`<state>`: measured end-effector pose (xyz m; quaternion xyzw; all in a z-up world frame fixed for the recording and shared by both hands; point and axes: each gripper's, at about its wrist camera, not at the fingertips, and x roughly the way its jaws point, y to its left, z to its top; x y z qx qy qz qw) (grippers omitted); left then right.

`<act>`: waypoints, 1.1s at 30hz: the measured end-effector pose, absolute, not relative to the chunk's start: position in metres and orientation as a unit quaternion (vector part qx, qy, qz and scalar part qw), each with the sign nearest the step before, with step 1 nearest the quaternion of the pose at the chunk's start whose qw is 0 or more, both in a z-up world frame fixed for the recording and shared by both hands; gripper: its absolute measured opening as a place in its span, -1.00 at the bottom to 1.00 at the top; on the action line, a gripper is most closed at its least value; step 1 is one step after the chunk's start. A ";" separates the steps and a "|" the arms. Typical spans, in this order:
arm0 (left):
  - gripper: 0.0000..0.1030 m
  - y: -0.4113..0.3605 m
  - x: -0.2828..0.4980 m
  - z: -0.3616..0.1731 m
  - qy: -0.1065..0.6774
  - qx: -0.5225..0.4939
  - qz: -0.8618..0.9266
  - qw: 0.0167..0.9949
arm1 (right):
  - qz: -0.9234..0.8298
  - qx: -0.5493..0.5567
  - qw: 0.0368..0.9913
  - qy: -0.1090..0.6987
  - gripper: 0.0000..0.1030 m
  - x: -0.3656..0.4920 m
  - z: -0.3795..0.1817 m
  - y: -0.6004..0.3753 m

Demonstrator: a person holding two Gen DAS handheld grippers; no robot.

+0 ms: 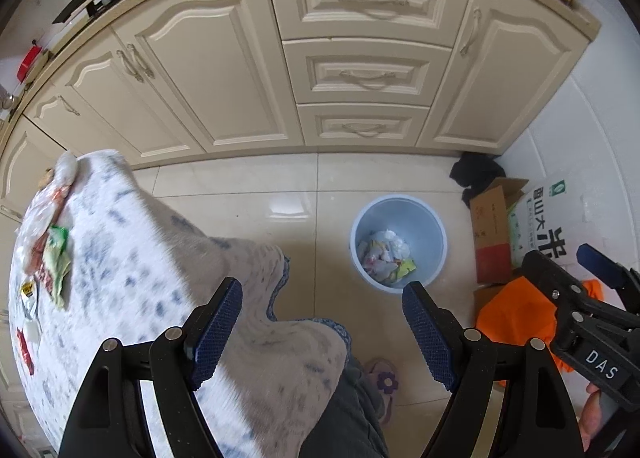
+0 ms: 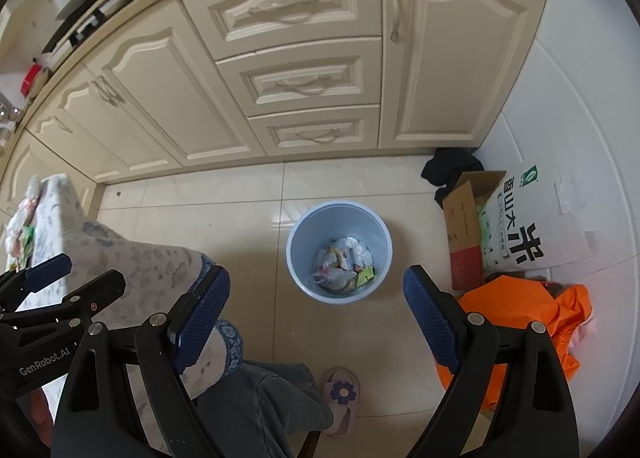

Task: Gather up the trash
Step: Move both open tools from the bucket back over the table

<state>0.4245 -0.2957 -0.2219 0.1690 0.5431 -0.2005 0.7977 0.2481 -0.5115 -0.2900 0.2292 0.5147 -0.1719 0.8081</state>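
Both grippers hang empty over the kitchen floor, jaws spread.
Left gripper (image 1: 322,332) and right gripper (image 2: 316,316): nothing between the blue pads. Pale blue bin (image 2: 339,252) on the tiles, near the cream cabinets (image 2: 280,69), holds wrappers (image 2: 344,264). More wrappers (image 1: 50,258) lie on the patterned tablecloth (image 1: 140,278), left. Cardboard box (image 2: 464,230) and orange bag (image 2: 516,318), right.

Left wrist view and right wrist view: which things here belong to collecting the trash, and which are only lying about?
Belong to the job:
- wrappers on the table cloth
- blue bin, already with trash inside
- left gripper and right gripper, both open and empty

Only lying about:
- cardboard box
- rice bag
- orange bag
- black cloth
- slipper
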 end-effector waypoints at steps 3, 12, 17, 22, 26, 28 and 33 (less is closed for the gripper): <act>0.53 -0.276 0.410 -0.205 0.534 0.160 -0.199 0.806 | -0.168 0.224 0.815 0.507 0.75 0.243 -0.276 -0.499; 0.53 -0.195 0.369 -0.154 0.507 0.125 -0.182 0.833 | -0.147 0.197 0.841 0.481 0.76 0.230 -0.231 -0.445; 0.53 -0.143 0.350 -0.131 0.498 0.102 -0.158 0.847 | -0.122 0.175 0.855 0.472 0.76 0.228 -0.212 -0.405; 0.53 -0.087 0.331 -0.114 0.491 0.079 -0.127 0.858 | -0.085 0.147 0.868 0.467 0.81 0.231 -0.195 -0.356; 0.53 -0.041 0.320 -0.103 0.490 0.056 -0.096 0.865 | -0.058 0.127 0.874 0.465 0.84 0.235 -0.187 -0.320; 0.53 -0.017 0.315 -0.099 0.489 0.043 -0.080 0.867 | -0.038 0.114 0.877 0.466 0.85 0.239 -0.183 -0.297; 0.53 0.042 0.308 -0.097 0.494 0.009 -0.038 0.868 | 0.005 0.086 0.877 0.472 0.86 0.249 -0.183 -0.247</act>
